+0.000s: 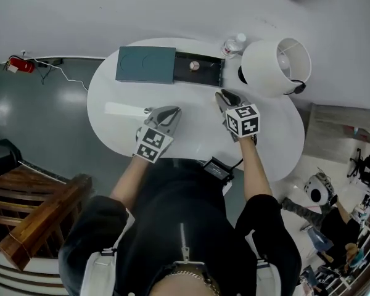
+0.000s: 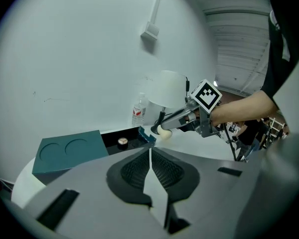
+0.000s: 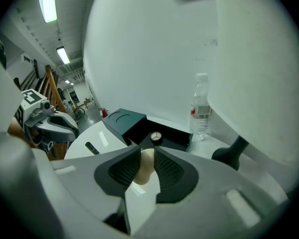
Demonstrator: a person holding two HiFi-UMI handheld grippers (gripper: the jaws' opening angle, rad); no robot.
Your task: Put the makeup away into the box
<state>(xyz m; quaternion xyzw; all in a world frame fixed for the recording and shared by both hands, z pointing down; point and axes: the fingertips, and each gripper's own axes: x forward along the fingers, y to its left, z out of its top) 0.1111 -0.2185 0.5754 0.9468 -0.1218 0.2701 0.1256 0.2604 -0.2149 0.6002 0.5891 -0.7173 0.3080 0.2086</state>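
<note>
So far, by my reckoning, the job is about a third done. The box (image 1: 208, 74) sits open at the far side of the bench (image 1: 197, 119), its teal lid (image 1: 145, 65) slid off to the left of it, and 1 small round pot (image 1: 194, 66) already lies inside on the dark floor. The right hand-held gripper (image 1: 224, 95) hangs just in front of the box's right end, its jaws part closed around a cream, egg-shaped makeup sponge (image 3: 146, 166), pads pressing on both sides of it; the sponge is above the bench and not yet over the box. The left hand-held gripper (image 2: 150, 156) is in front of the box too, further back and to the left, jaws closed together with nothing between them. Well in front of the lid, out on the bench, lies 1 short dark stick (image 3: 91, 147) next to a pale flat strip (image 1: 124, 110); I take the stick for makeup left to collect, though it is too small to be sure, and I cannot tell what the strip is. What remains, as I see it: carry the sponge over the box wall and release it inside, then fetch the stick. A water bottle (image 1: 233, 45) and a white lamp (image 1: 275, 66) stand right of the box, close enough to bump.
</note>
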